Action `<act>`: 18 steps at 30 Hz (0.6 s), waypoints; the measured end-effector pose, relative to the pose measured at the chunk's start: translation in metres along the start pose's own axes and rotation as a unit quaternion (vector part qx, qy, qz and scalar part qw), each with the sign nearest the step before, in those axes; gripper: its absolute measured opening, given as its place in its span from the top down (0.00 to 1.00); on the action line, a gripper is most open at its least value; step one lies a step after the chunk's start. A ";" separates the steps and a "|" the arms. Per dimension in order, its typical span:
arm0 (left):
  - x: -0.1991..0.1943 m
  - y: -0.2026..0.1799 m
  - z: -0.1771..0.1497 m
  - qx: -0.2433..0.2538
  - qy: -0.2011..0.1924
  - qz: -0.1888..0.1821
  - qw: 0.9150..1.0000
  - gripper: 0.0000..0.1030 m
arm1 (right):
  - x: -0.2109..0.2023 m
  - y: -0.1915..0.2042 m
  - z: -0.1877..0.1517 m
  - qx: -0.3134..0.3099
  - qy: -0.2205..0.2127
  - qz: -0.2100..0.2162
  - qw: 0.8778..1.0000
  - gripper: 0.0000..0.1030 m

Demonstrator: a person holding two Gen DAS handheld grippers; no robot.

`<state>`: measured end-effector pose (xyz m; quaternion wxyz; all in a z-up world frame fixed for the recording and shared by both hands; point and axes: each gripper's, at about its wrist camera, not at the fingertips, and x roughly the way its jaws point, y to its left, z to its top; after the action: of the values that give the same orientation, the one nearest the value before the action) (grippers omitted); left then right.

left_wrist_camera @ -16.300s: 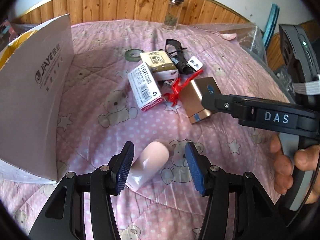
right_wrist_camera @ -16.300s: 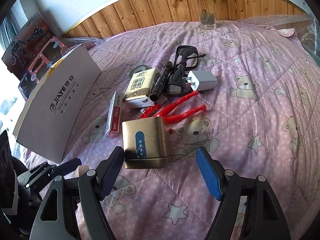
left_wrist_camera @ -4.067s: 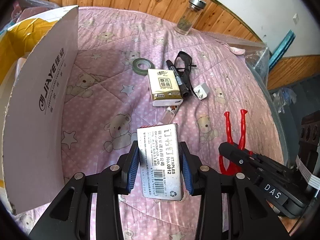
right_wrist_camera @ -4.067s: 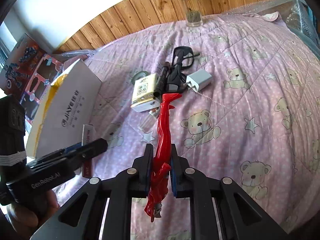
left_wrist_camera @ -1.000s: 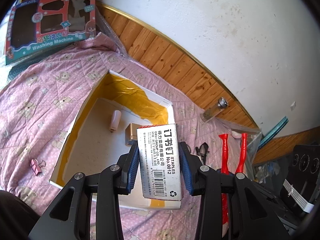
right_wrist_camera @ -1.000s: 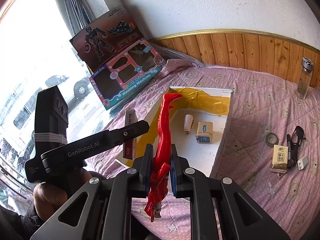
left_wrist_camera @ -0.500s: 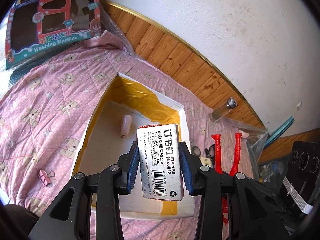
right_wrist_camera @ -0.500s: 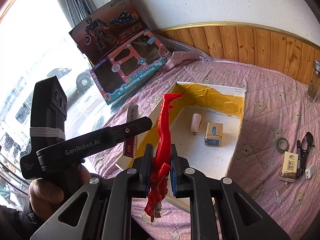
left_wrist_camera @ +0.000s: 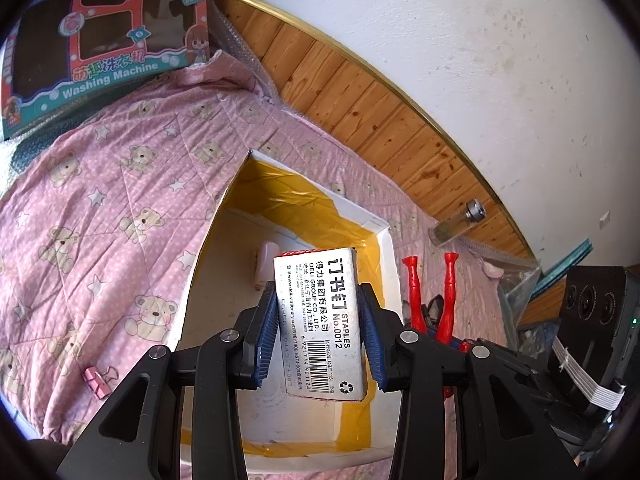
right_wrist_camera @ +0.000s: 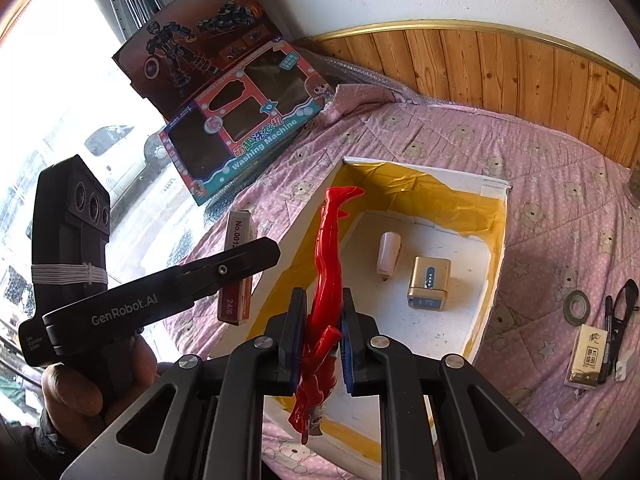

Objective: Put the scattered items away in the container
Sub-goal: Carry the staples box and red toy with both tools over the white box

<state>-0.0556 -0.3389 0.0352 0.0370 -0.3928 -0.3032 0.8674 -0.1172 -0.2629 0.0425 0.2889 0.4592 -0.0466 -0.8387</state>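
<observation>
My left gripper [left_wrist_camera: 319, 339] is shut on a white staples box [left_wrist_camera: 320, 320], held above the open cardboard box [left_wrist_camera: 384, 264] with yellow-taped walls. My right gripper [right_wrist_camera: 320, 336] is shut on red pliers [right_wrist_camera: 326, 280], held above the same box's [right_wrist_camera: 496, 240] near edge. Inside the box lie a pale pink bottle [right_wrist_camera: 389, 258] and a gold power bank [right_wrist_camera: 429, 283]. The left gripper with the staples box [right_wrist_camera: 236, 268] shows in the right wrist view; the red plier handles [left_wrist_camera: 430, 292] show in the left wrist view.
On the pink bear quilt right of the box lie a tissue pack [right_wrist_camera: 588, 350], a black marker [right_wrist_camera: 606, 332], glasses [right_wrist_camera: 626, 300] and a tape roll [right_wrist_camera: 576, 306]. A pink binder clip [left_wrist_camera: 98, 378] lies left of the box. Toy boxes [right_wrist_camera: 244, 128] lean at the window. A glass jar [left_wrist_camera: 456, 228] stands by the wall.
Both grippers have moved closer over the cardboard box, which looks larger and nearer. Both still hold their items.
</observation>
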 end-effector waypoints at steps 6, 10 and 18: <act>0.010 0.005 0.012 -0.003 0.004 0.011 1.000 0.61 | 0.023 -0.011 0.014 0.012 0.019 -0.009 1.000 0.84; 0.022 0.006 0.020 -0.003 0.016 0.018 1.000 0.61 | 0.040 -0.021 0.022 0.026 0.037 -0.011 0.999 0.84; 0.045 0.011 0.035 -0.014 0.041 0.024 0.999 0.61 | 0.071 -0.035 0.034 0.052 0.064 -0.018 0.996 0.84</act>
<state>-0.1092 -0.3521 0.0171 0.0232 -0.4361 -0.3040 0.8467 -0.1886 -0.2777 -0.0029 0.2521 0.5269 -0.0632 -0.8092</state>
